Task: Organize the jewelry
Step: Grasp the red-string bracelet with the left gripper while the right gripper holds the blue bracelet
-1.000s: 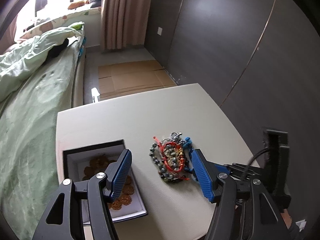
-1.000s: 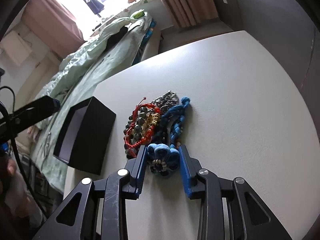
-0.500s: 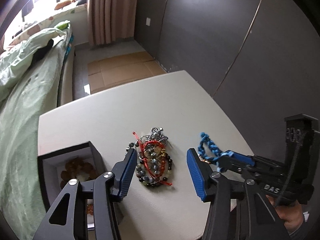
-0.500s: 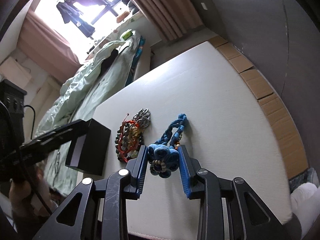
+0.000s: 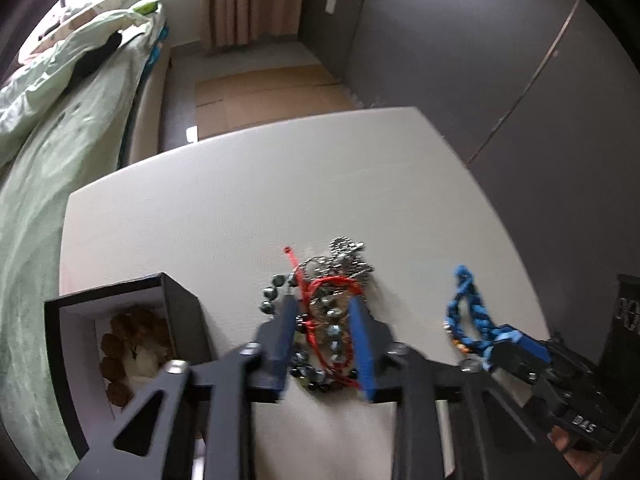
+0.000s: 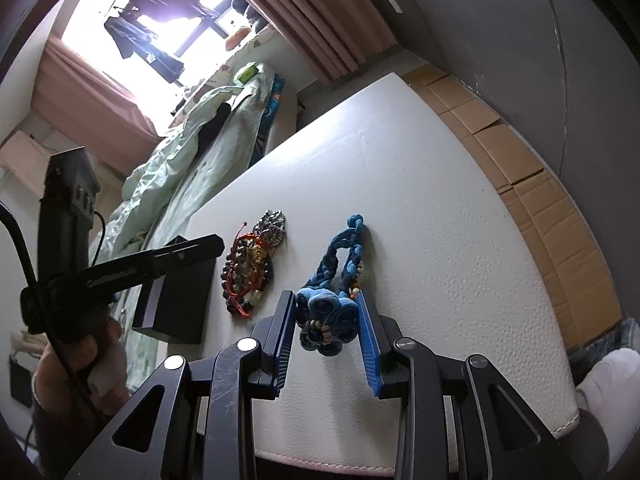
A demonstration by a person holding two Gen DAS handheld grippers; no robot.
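So the left gripper (image 5: 325, 334) has its blue-padded jaws down on either side of the tangled pile of beaded bracelets with a red cord and a silver chain piece (image 5: 329, 312), sitting on the white textured tabletop (image 5: 240, 200). The pads look close in against the beads, but that view is blurry, so I honestly can't tell if they're actually clamped or just bracketing the pile.

The right gripper (image 6: 328, 320) is easier: its two blue pads are squeezed onto the knotted flower-shaped end of the blue braided cord bracelet with small beads (image 6: 332, 304), and the braided loop trails away from the fingers across the table (the far end rests on the surface). The blue one lies apart from the pile, off to the pile's right.

Left of the pile, just beside it, is the open black square jewelry box with a white lining (image 5: 80, 360), and there's a brown chunky bead bracelet (image 5: 120, 344) inside it.
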